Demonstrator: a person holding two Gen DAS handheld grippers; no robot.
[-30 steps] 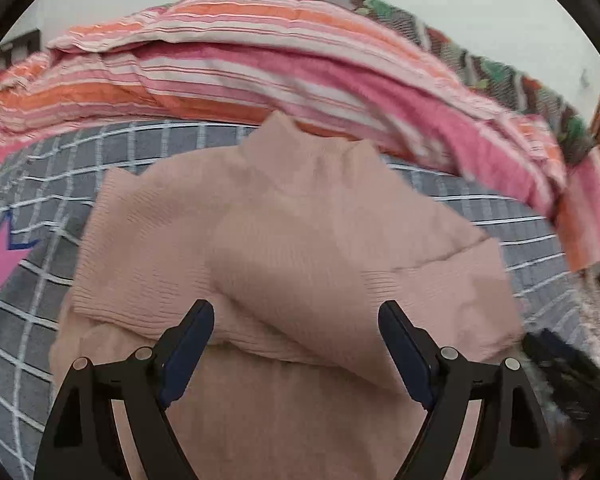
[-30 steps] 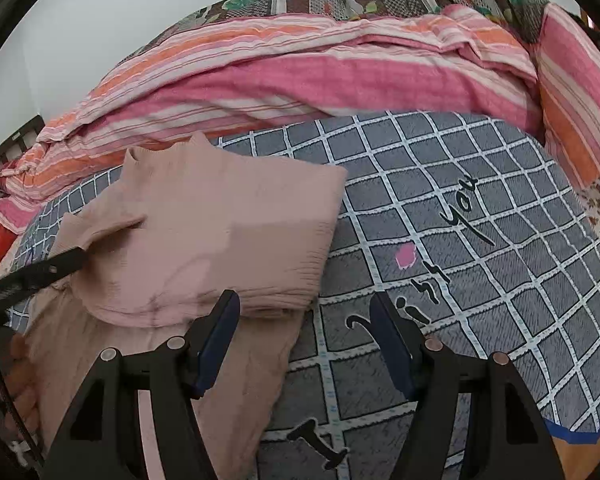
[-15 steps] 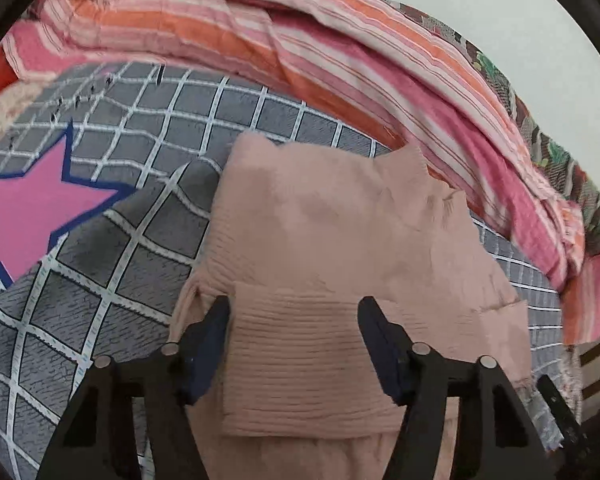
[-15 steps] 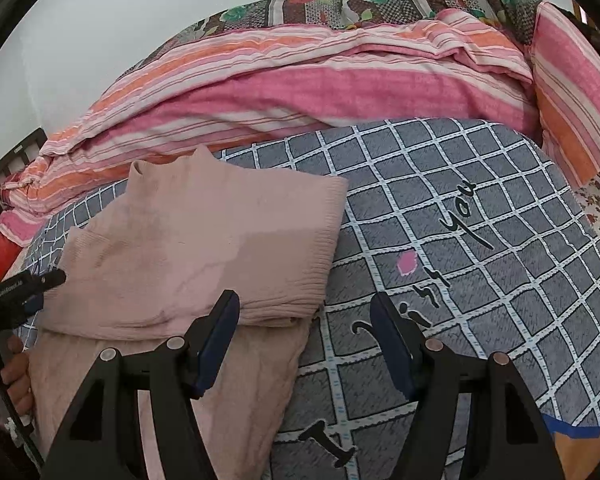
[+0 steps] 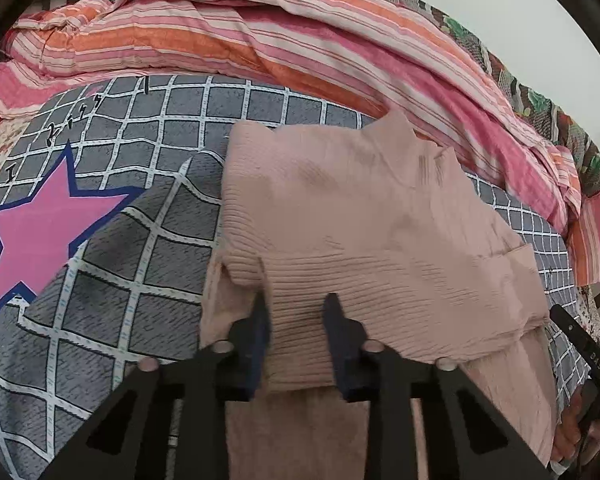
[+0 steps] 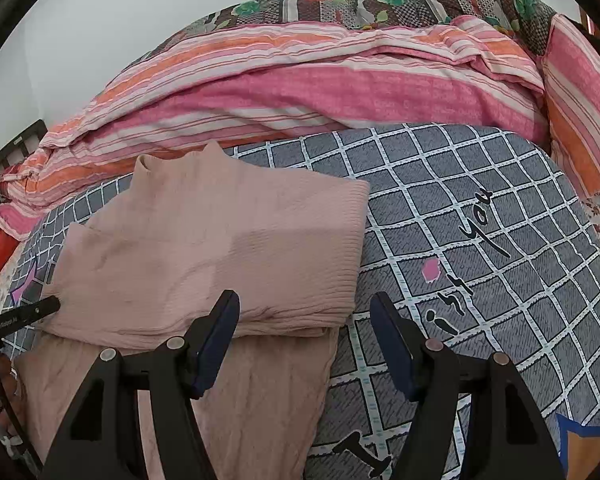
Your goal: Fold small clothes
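Pink sweater (image 5: 364, 240) lies part-folded on bed (image 5: 112, 280); left gripper (image 5: 296, 312) jaws closing on its ribbed cuff between them. Right gripper (image 6: 304, 312) jaws half open, empty, at sweater's edge. Next: carry sleeve across

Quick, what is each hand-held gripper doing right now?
Left hand-held gripper: closing on the pink sweater's folded edge.
Right hand-held gripper: open, holding nothing.

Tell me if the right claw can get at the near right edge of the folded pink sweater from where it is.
Probably yes. The right claw hangs open just short of the pink sweater, one finger already over its folded edge, nothing between. The left claw is closing on the opposite side, clear of it.
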